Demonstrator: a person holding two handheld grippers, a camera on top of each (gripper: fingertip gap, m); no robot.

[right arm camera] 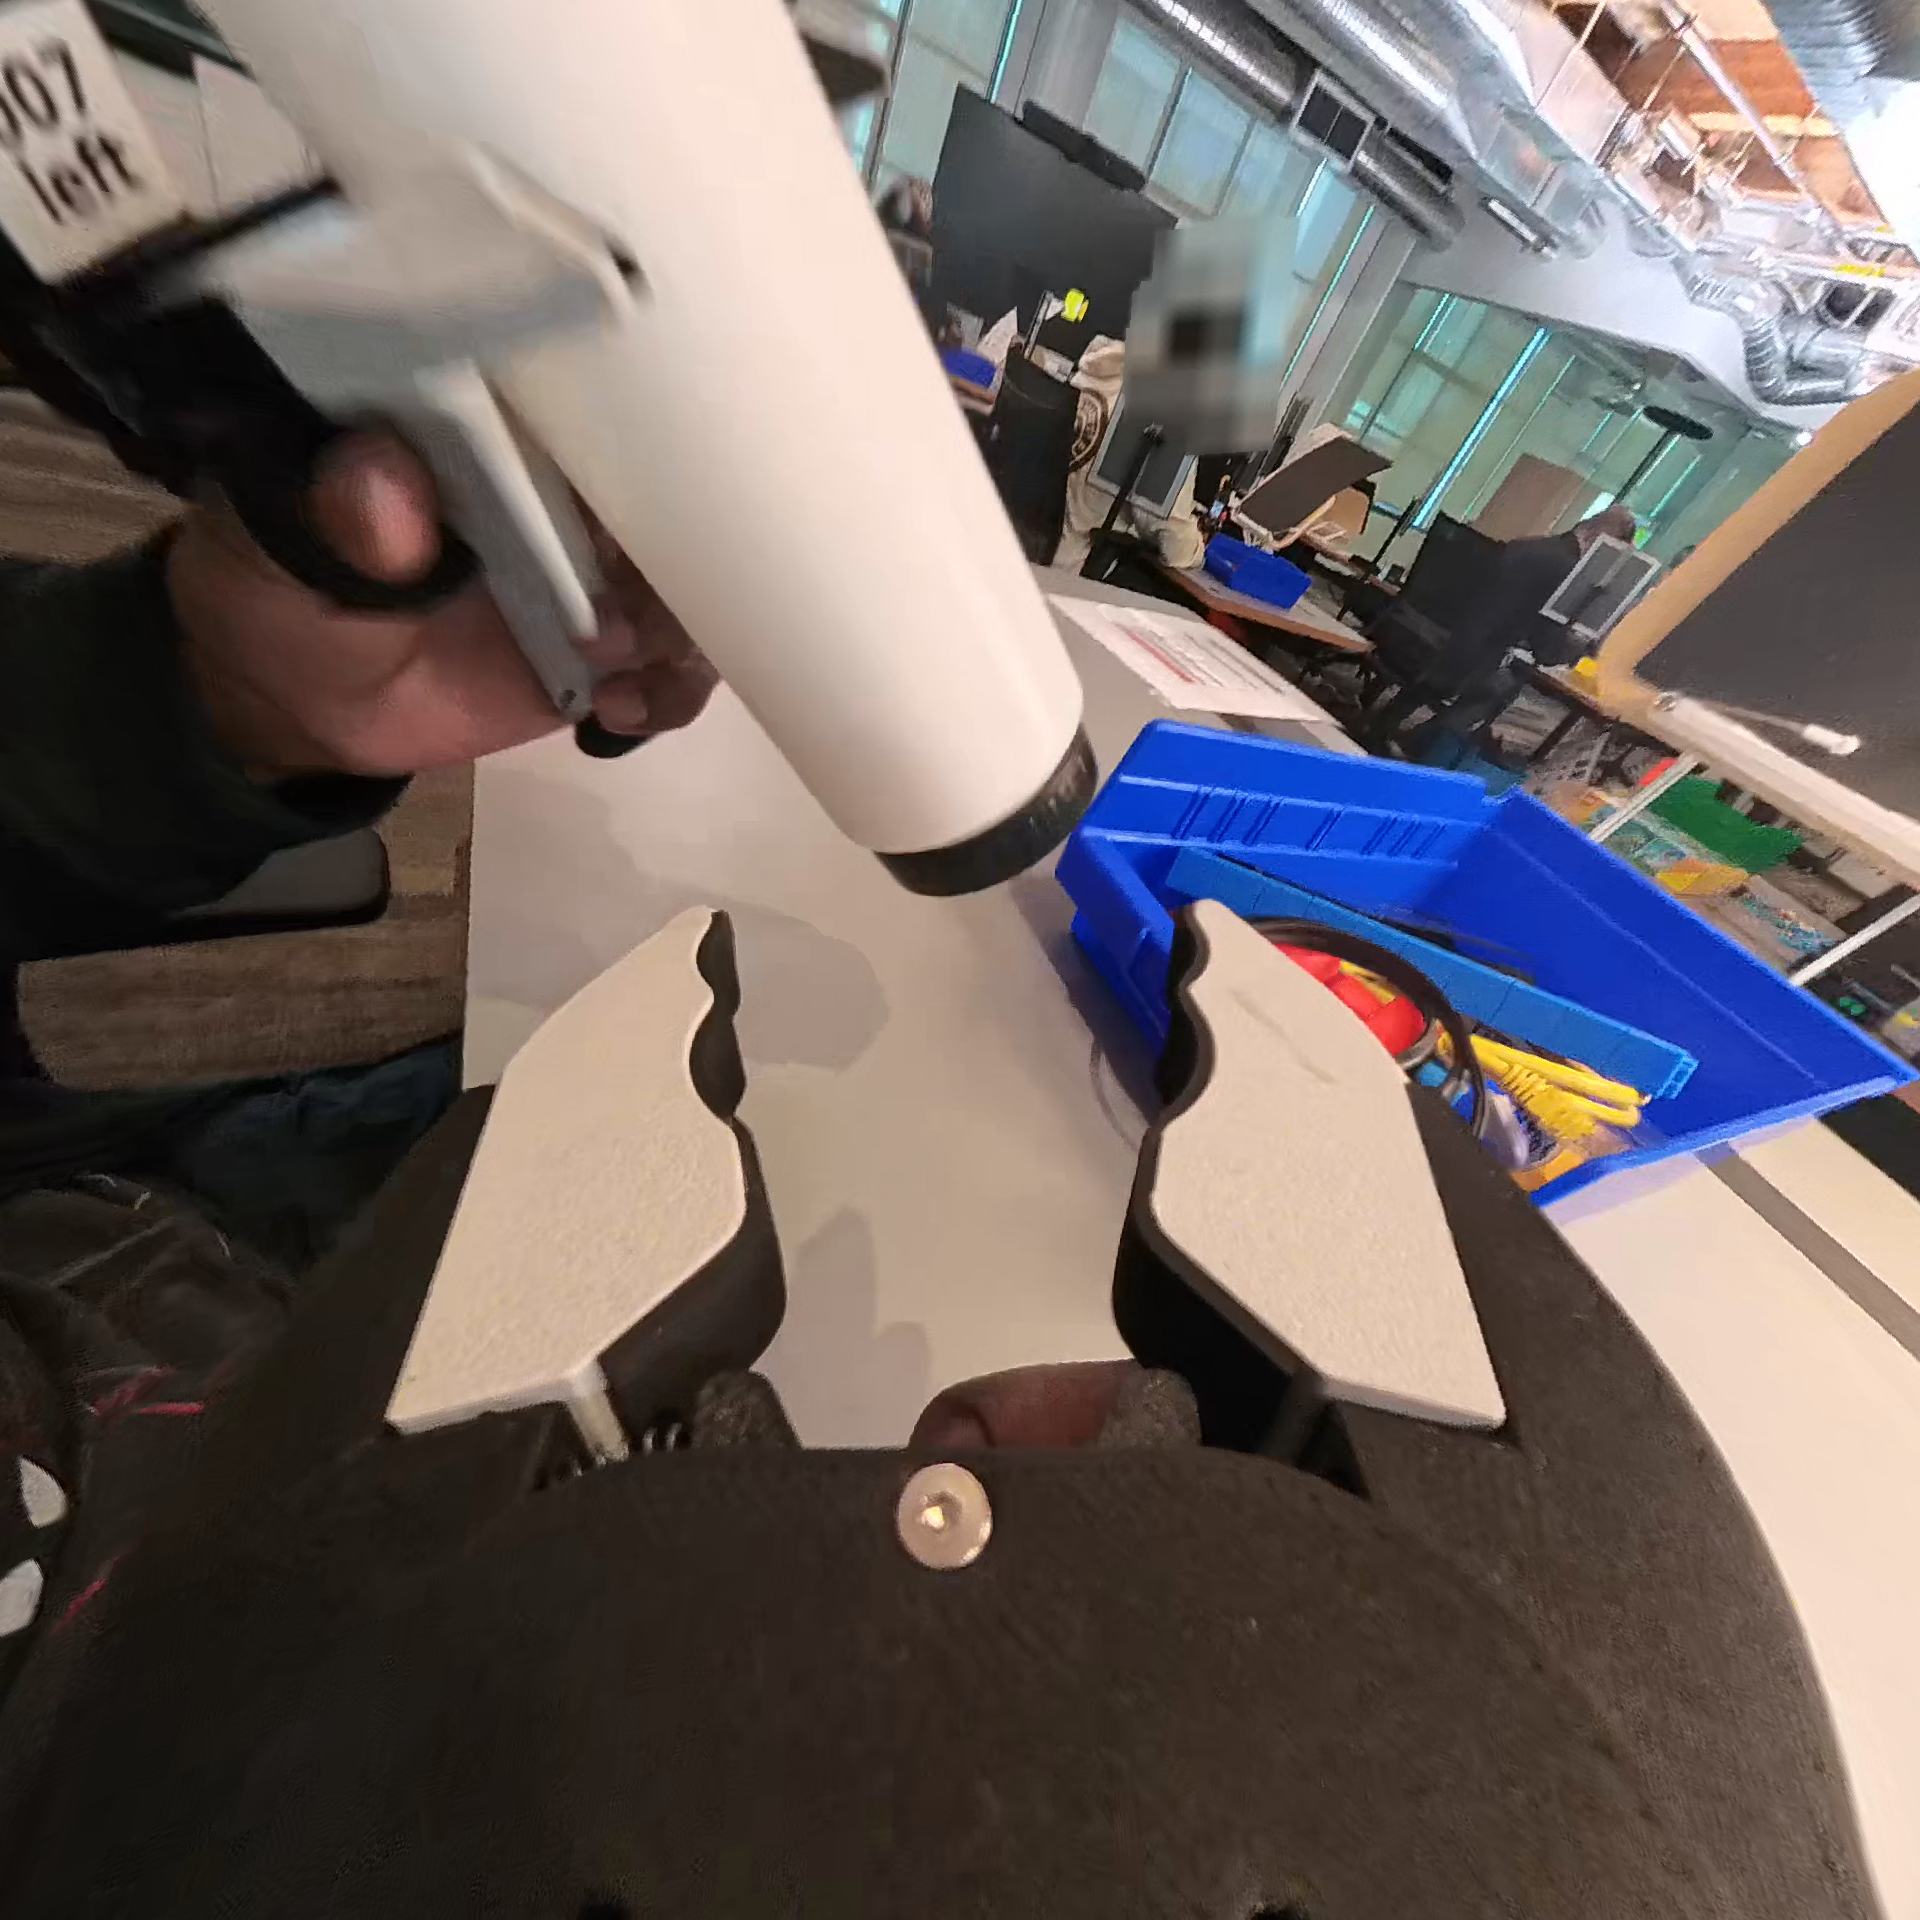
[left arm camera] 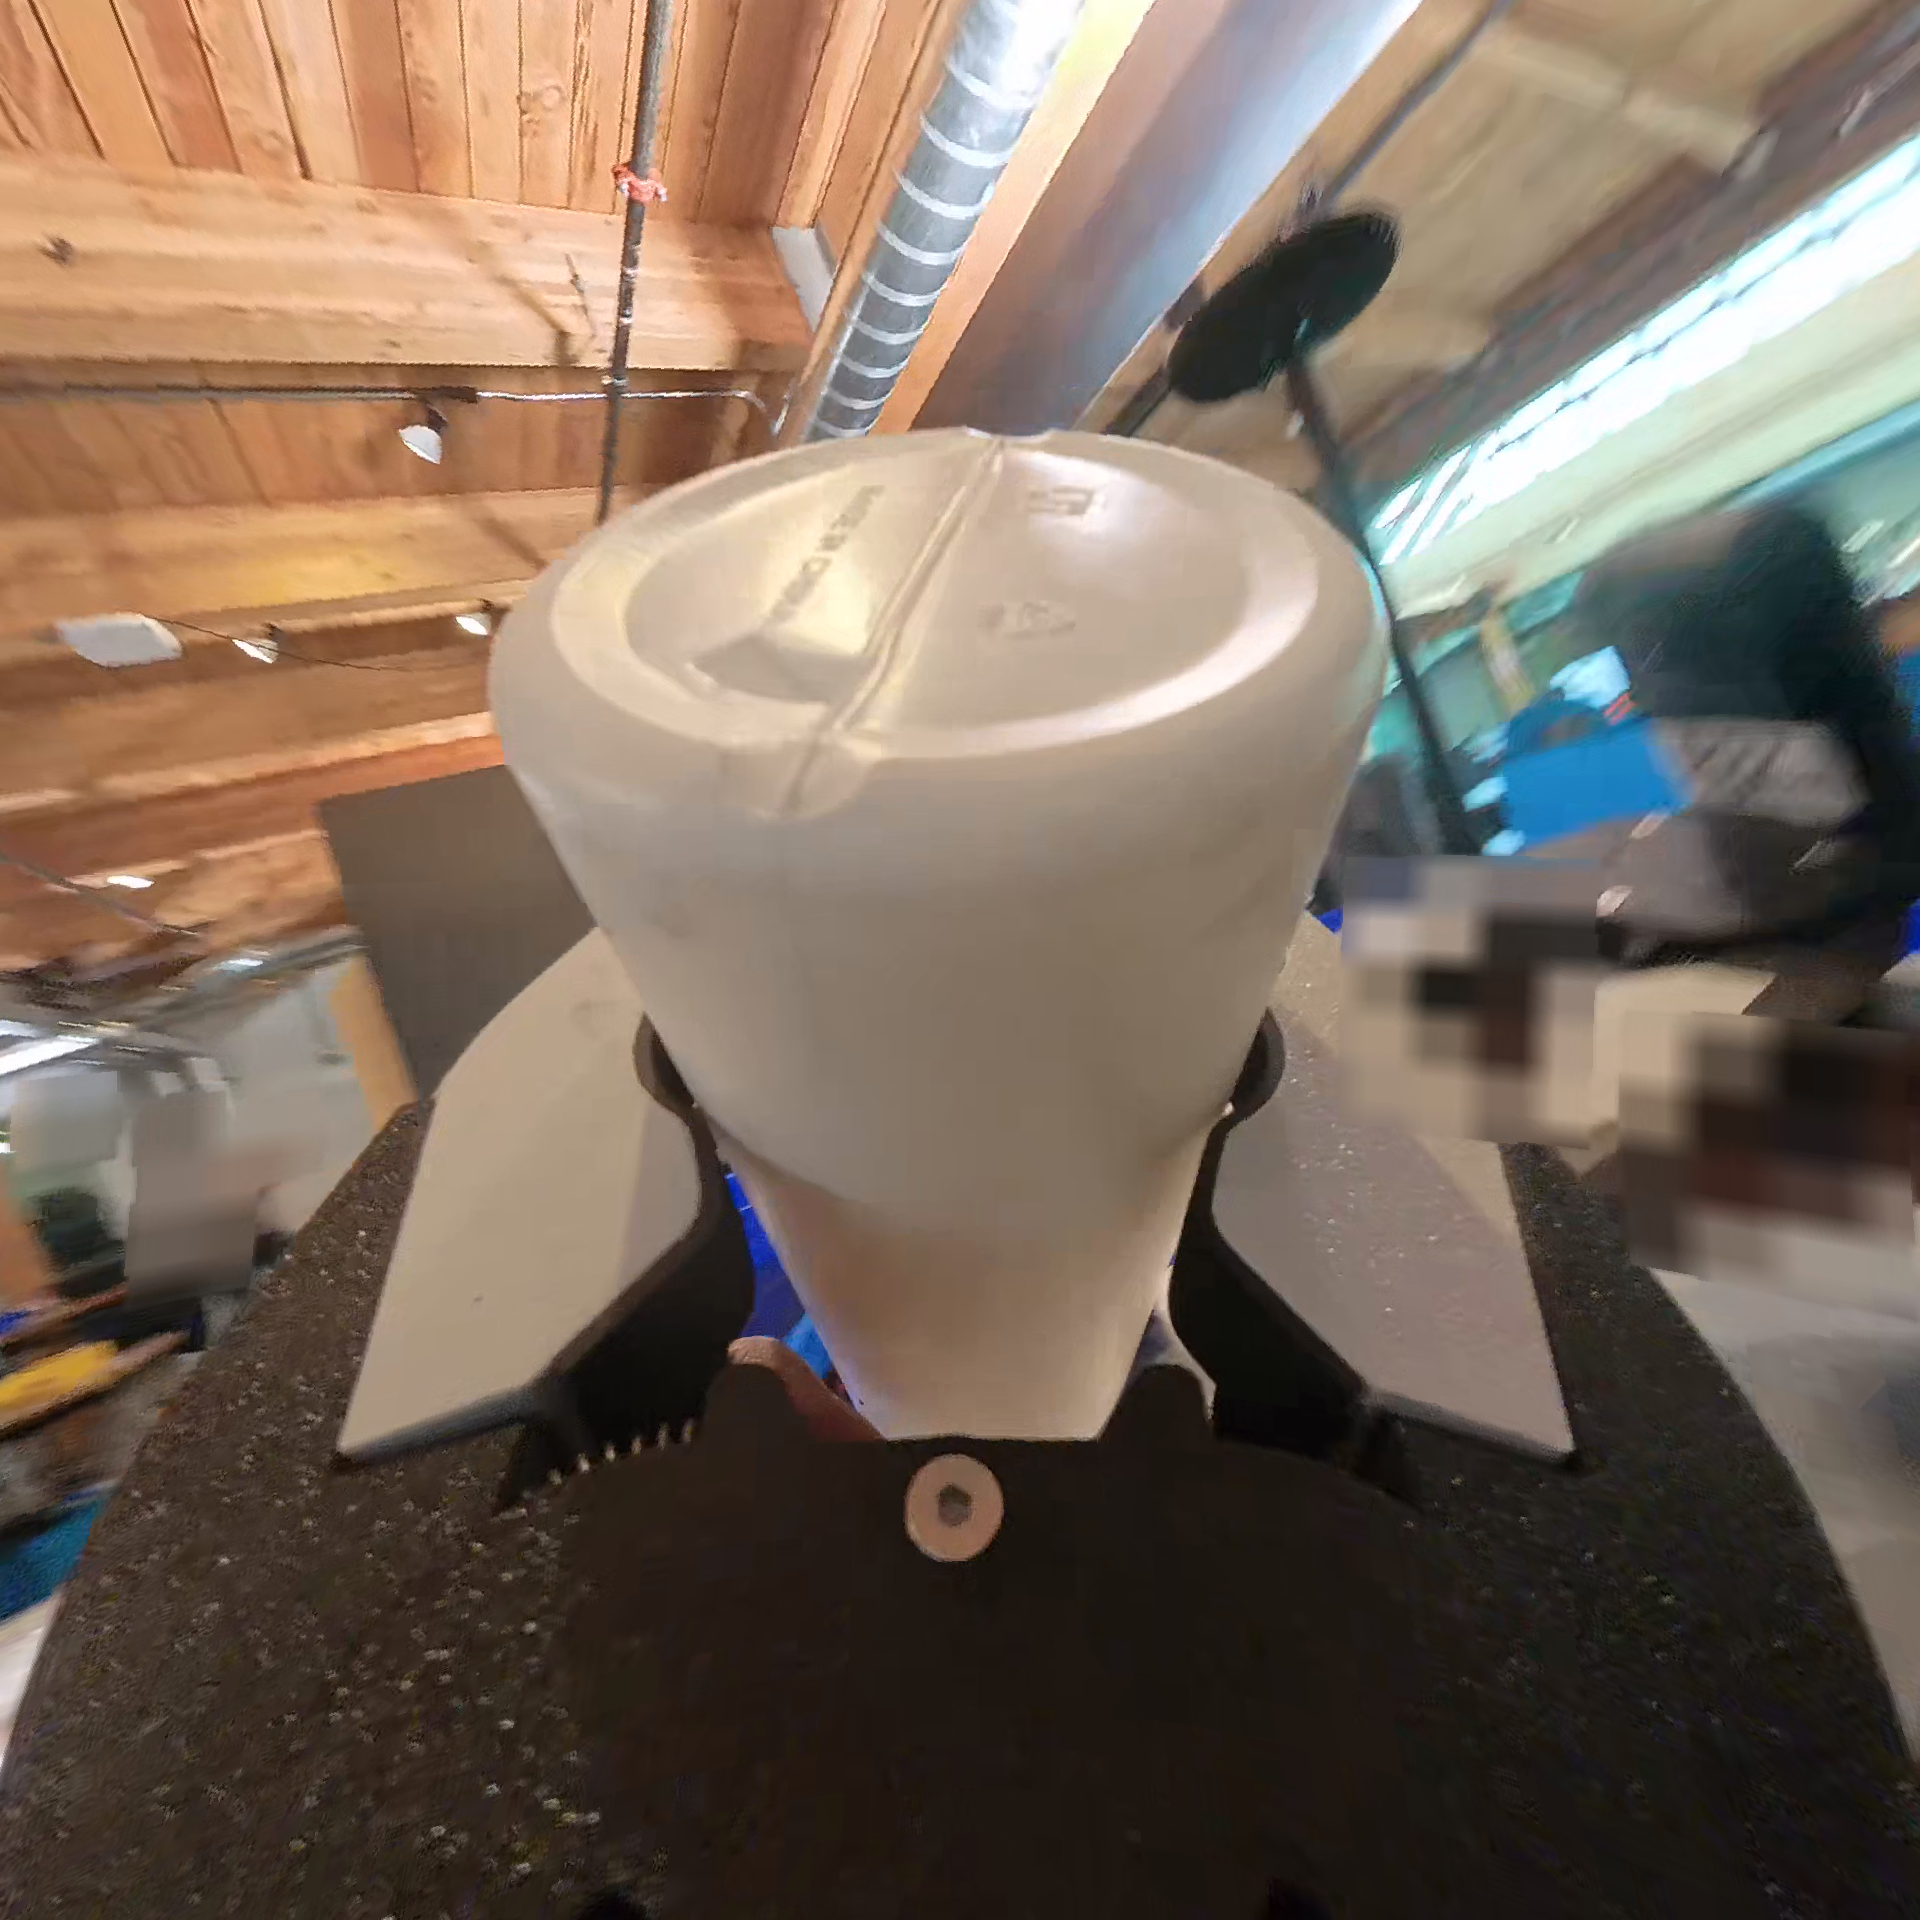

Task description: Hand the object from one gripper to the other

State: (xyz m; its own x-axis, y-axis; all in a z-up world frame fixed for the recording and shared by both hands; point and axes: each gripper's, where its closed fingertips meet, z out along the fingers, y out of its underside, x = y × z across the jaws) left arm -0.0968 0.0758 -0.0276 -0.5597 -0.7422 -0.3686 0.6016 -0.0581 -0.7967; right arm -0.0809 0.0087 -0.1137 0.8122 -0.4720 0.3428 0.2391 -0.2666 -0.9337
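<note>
A white plastic bottle (left arm camera: 935, 831) with a black cap is held in my left gripper (left arm camera: 951, 1081). Its jaws are shut on the bottle's sides and its flat base points toward the ceiling. In the right wrist view the same bottle (right arm camera: 727, 416) hangs tilted with its black cap (right arm camera: 997, 831) down, just above the white table (right arm camera: 935, 1195). The left gripper (right arm camera: 468, 343) clamps it at upper left, with a hand on its handle. My right gripper (right arm camera: 951, 977) is open and empty, below and just short of the cap.
A blue plastic bin (right arm camera: 1507, 935) with yellow and red parts stands on the table right of my right gripper. A sheet of paper (right arm camera: 1184, 644) lies farther back. Desks, chairs and people fill the room behind. Wooden ceiling beams show above the bottle.
</note>
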